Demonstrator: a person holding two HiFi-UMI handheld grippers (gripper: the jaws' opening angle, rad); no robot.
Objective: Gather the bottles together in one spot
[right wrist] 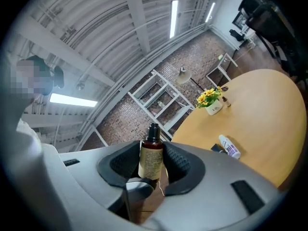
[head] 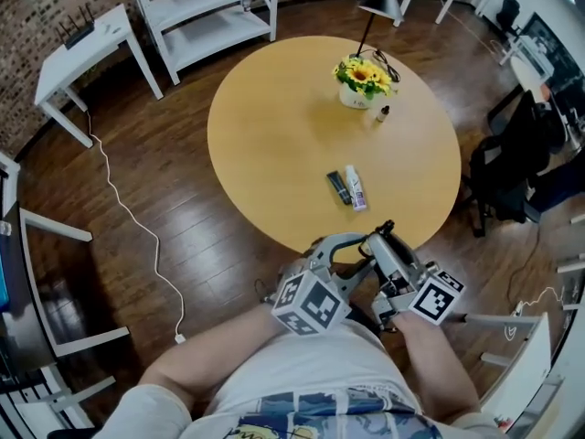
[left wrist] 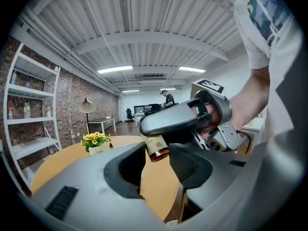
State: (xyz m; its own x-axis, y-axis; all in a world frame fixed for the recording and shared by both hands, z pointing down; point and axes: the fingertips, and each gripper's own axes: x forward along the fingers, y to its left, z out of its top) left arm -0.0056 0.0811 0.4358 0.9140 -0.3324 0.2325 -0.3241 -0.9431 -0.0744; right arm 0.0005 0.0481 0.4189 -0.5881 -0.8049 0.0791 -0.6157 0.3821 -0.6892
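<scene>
— What's in my right gripper (right wrist: 153,163)?

— Your right gripper is clamped on a brown bottle (right wrist: 152,148). The bottle stands upright between the two jaws, with its black cap above them and both pads pressing on its labelled sides.

— And the left gripper (left wrist: 158,167)?

— Its jaws stand apart with nothing between them. In the left gripper view you look through the gap at the bottom of that same brown bottle, which sits beyond the jaws in your right gripper and does not touch the left one.

— Where are my hands in relation to the table (head: 274,135)?

— Both grippers are close to your body, at the near edge of the round table and a little right of its middle. The two are just beside each other.

— Where are the other bottles?

— A dark bottle (head: 339,187) and a white bottle (head: 355,187) lie side by side on the table. They are a short way beyond your grippers, the dark one on the left. A small dropper bottle (head: 383,113) stands on the far side, just right of the flower pot (head: 364,82) and well apart from that pair.
</scene>
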